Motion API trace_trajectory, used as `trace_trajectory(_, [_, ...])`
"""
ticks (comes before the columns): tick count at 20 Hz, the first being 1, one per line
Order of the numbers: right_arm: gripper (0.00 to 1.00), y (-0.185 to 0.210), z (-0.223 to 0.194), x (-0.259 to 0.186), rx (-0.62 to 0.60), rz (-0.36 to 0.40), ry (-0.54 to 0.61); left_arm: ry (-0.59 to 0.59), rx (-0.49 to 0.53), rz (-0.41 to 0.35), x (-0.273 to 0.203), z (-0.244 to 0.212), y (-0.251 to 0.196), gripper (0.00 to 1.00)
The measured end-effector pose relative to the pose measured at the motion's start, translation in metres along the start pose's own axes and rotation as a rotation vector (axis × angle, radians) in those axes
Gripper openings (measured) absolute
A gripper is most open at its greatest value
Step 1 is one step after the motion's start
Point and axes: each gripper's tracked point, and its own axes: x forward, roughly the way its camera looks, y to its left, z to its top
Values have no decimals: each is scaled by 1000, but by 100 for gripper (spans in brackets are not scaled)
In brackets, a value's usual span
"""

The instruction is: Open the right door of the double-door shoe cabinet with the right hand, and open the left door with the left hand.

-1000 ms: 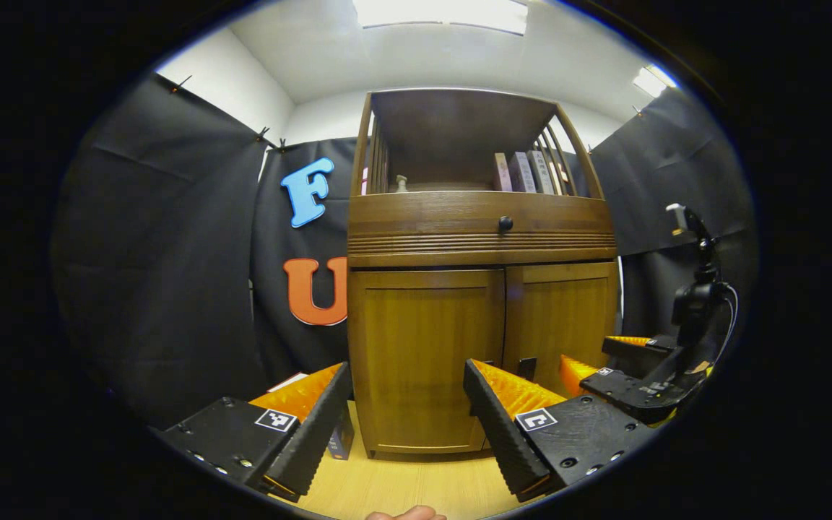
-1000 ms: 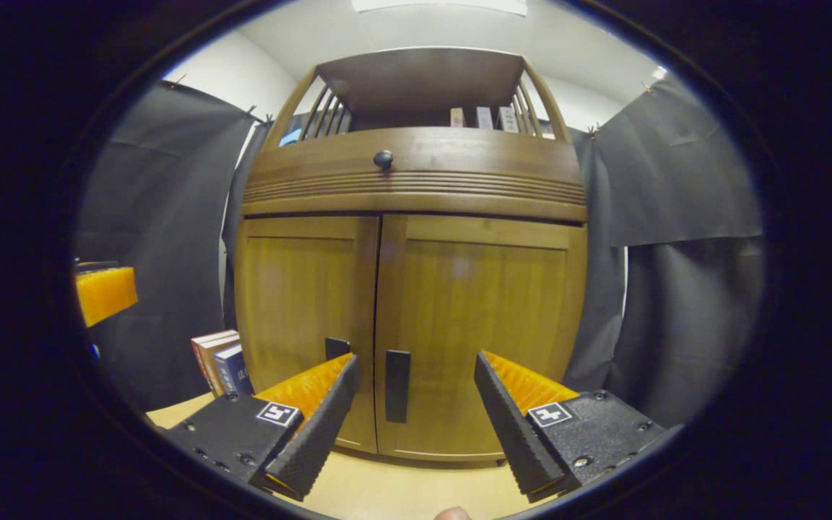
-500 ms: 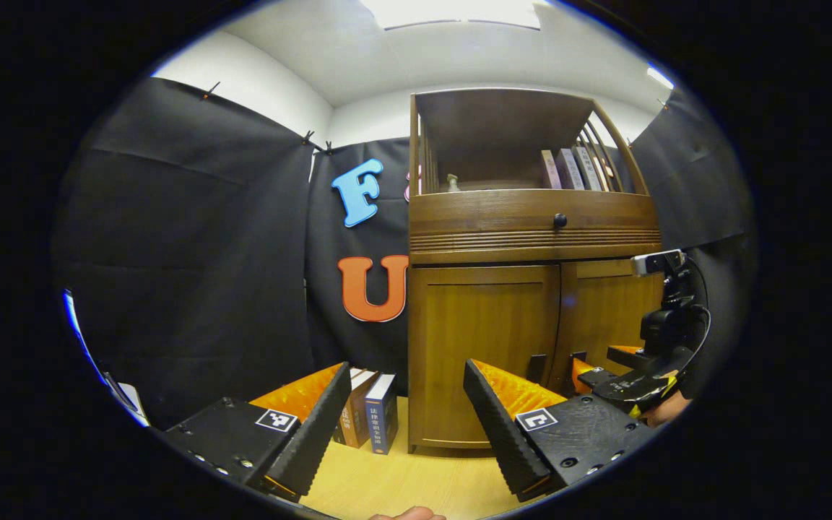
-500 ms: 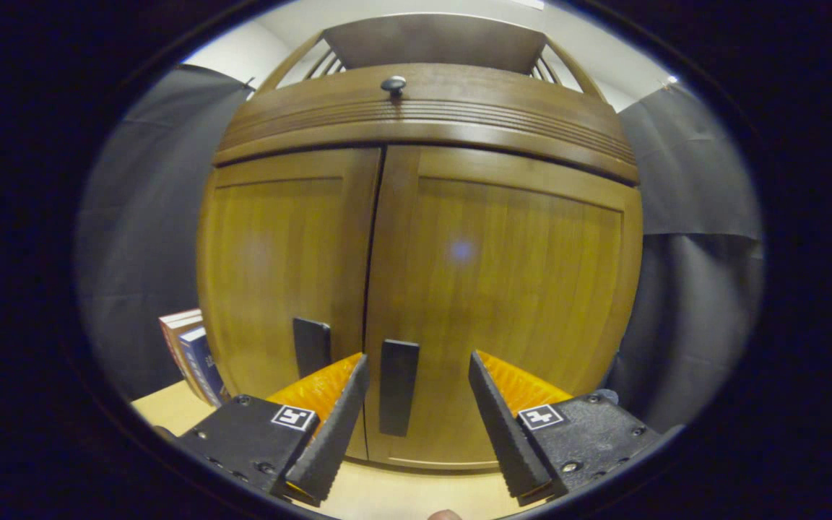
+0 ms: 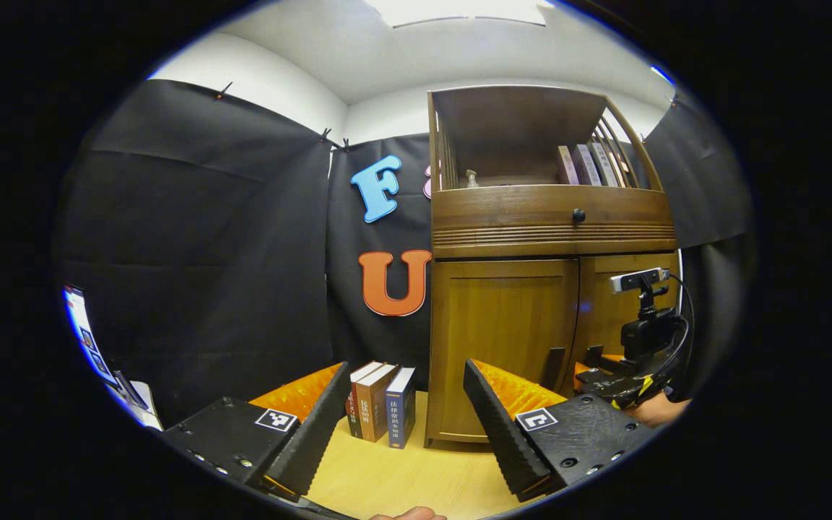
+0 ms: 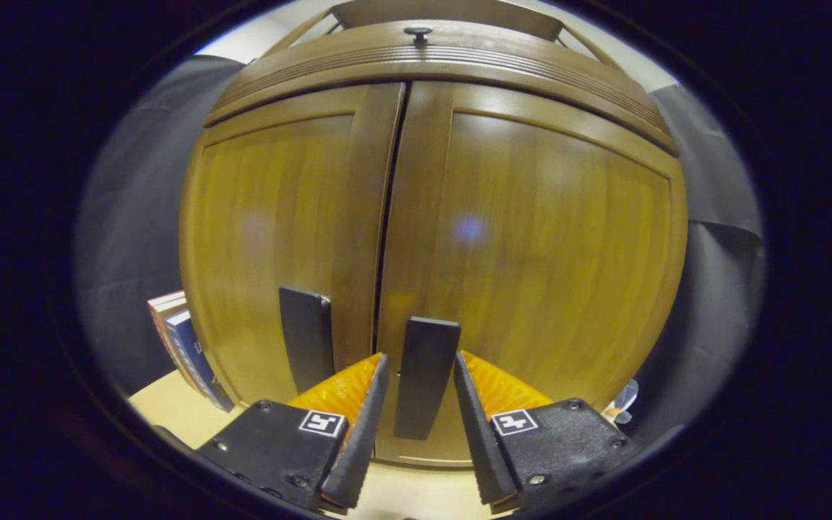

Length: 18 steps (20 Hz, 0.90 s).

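Firstly, left gripper view. Your left gripper hangs low over the pale wooden tabletop, its ridged, wedge-shaped fingers spread wide and holding nothing. Shoe cabinet: brown wood, glossy grain, standing right of centre; ribbed drawer front with a round dark knob; open shelf above with slatted sides and upright books. Left door is flat-panelled and shut. Three hardbound books stand upright on the table just beside the cabinet's left side. Your right gripper shows farther off at the cabinet's front, low by the door handles, a hand behind it.

Next, right gripper view. Both doors are shut, a thin dark seam between them. Right door carries a flat, dark rectangular right handle; left handle stands apart across the seam. Your right gripper is narrowed around the right handle, one finger either side; contact cannot be told.
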Motion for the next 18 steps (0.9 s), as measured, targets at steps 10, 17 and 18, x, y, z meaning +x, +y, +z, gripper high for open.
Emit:
trace_trajectory(10, [30,0,-13,1,127,-3,68,-10,-6,-20,-9,1,1,94])
trace_trajectory(17, [30,-9,-26,-55,124,28,57,2,-11,-84,-5,-5,-16,94])
trace_trajectory(18, [30,-11,-28,-62,126,31,59,2,-13,-96,-5,-5,-20,94])
